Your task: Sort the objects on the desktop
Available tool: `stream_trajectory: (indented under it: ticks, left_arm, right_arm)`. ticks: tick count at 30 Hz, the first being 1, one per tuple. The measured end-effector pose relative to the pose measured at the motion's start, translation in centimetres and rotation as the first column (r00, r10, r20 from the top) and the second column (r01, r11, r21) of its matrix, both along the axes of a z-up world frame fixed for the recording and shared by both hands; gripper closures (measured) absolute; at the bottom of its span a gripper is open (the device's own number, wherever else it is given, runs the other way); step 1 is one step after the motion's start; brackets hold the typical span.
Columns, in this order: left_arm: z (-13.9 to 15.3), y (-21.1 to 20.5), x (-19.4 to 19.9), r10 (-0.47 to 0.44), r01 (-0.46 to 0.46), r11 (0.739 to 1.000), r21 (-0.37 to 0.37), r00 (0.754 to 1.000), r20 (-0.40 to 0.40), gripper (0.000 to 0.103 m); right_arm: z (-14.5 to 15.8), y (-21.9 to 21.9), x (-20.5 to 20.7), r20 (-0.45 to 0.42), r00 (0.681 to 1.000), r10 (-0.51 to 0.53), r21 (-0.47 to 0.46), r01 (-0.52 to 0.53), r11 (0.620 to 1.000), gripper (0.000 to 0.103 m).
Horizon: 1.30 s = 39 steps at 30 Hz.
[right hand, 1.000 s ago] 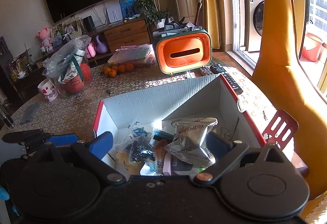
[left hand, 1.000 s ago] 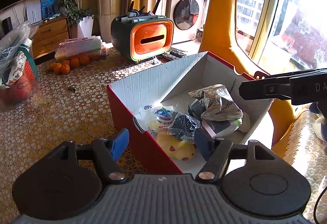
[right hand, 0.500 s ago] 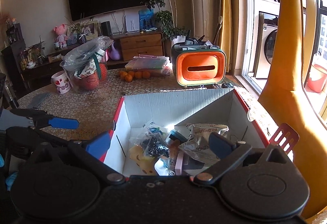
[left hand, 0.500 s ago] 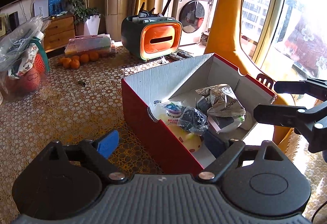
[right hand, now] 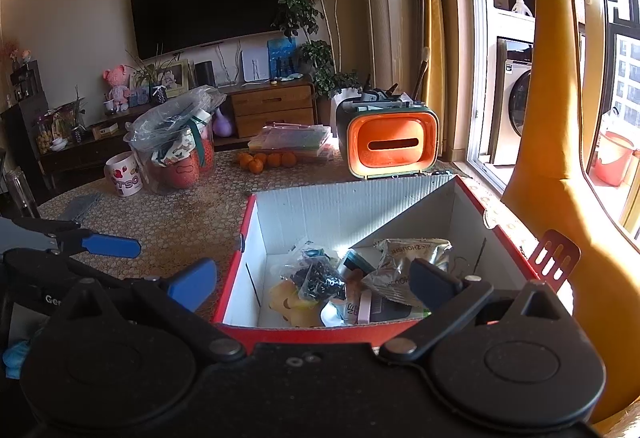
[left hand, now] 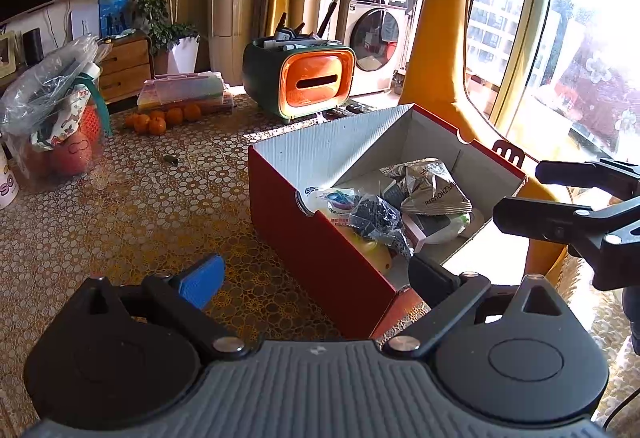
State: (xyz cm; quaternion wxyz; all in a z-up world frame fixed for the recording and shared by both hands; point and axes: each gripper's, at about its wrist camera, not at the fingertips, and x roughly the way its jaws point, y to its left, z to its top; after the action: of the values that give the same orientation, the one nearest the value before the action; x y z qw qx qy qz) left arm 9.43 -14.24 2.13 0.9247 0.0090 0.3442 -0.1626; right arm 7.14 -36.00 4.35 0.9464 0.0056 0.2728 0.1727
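Both tongs, left tongs (left hand: 316, 278) opening and right tongs (right hand: 316, 284) wide, hang empty beside the red box (left hand: 320, 250), its snack packets (left hand: 432, 186) apparently dropped in.

You see a corrugated cardboard box (right hand: 344, 210), matt white inside; crinkled glossy foil packet (right hand: 404, 258); lace-patterned cloth on the counter (left hand: 120, 206).

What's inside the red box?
Inside the red box: a silver snack bag, a clear bag of dark bits and something yellow. Whatever lies underneath the pile is hidden.
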Motion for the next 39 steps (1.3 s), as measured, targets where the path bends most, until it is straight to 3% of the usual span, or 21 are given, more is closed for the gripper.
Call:
stream_trajectory:
  ticks: [10, 16, 39]
  left_arm:
    - [-0.1, 0.9, -1.8, 0.016, -0.016, 1.000, -0.018, 1.000, -0.006, 0.004]
    - [-0.4, 1.2, -2.7, 0.031, -0.031, 0.999, 0.009, 1.000, -0.003, 0.004]
    - [-1.0, 2.6, -5.2, 0.017, -0.017, 0.999, 0.032, 1.000, 0.016, 0.004]
  right_arm:
    - [0.0, 0.7, -1.8, 0.031, 0.999, -0.013, -0.018, 0.013, 1.000, 0.000]
    - [-0.5, 0.8, -2.7, 0.031, 0.999, -0.027, -0.012, 0.028, 1.000, 0.000]
    - [-1.8, 2.9, -5.1, -0.008, 0.999, -0.037, 0.003, 0.037, 0.999, 0.000]
